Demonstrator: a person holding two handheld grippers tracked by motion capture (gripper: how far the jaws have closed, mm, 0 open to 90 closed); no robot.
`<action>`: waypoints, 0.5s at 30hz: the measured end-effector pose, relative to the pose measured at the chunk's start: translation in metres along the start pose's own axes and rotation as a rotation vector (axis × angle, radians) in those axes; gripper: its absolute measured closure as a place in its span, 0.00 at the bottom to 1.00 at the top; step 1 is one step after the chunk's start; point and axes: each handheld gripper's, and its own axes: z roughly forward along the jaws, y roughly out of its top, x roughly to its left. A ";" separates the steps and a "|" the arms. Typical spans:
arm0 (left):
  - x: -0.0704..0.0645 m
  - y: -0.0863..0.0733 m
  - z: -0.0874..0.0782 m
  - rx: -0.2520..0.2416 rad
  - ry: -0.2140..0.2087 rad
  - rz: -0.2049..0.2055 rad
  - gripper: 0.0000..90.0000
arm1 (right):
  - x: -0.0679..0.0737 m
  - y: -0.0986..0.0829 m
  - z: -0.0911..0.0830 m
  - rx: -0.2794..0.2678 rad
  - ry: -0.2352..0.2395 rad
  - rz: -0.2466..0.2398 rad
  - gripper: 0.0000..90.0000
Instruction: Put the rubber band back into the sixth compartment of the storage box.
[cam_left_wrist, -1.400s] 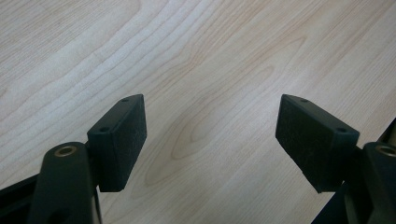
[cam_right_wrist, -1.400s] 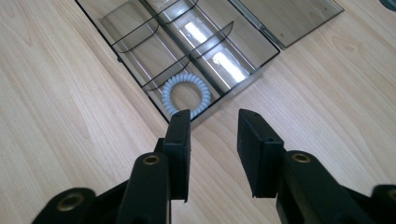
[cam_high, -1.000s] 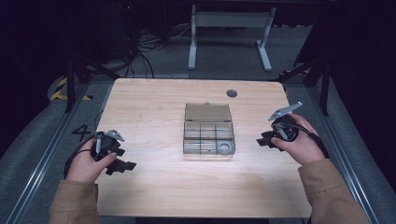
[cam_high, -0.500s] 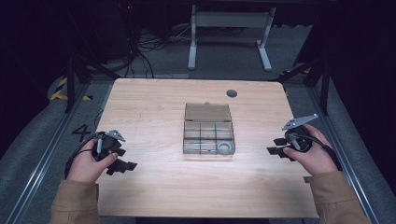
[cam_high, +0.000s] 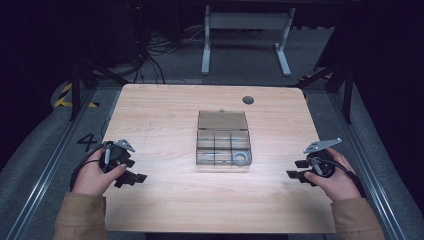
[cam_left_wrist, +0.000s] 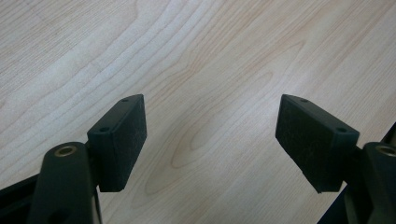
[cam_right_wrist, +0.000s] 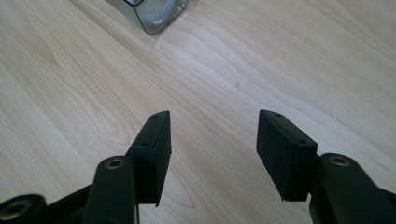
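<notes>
A clear plastic compartment box (cam_high: 223, 144) sits mid-table with its lid folded back; a white ring (cam_high: 241, 158) lies in its near right compartment. That box's corner (cam_right_wrist: 154, 14) with the ring shows at the top of the right gripper view. My left gripper (cam_high: 136, 178) rests low at the table's near left, open, with bare wood between its pads (cam_left_wrist: 122, 140). My right gripper (cam_high: 296, 170) is held at the near right edge, open and holding nothing, pointing toward the box.
The wooden table (cam_high: 165, 115) has a dark round grommet (cam_high: 248, 100) near its far edge. Metal rails run along both sides of the table. A white desk frame (cam_high: 245, 40) and cables stand on the floor beyond.
The right hand has drawn its gripper back and outward, toward the near right edge of the table. The left gripper has hardly moved.
</notes>
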 end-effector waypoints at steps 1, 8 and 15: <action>0.000 0.000 0.000 -0.001 0.000 0.000 0.29 | 0.001 -0.002 0.002 0.000 -0.001 0.002 0.51; 0.000 0.000 0.000 0.000 0.000 0.000 0.29 | 0.007 -0.015 0.018 -0.010 0.012 0.007 0.51; -0.001 0.001 0.001 0.002 0.000 0.007 0.29 | 0.015 -0.019 0.032 -0.011 0.009 -0.026 0.51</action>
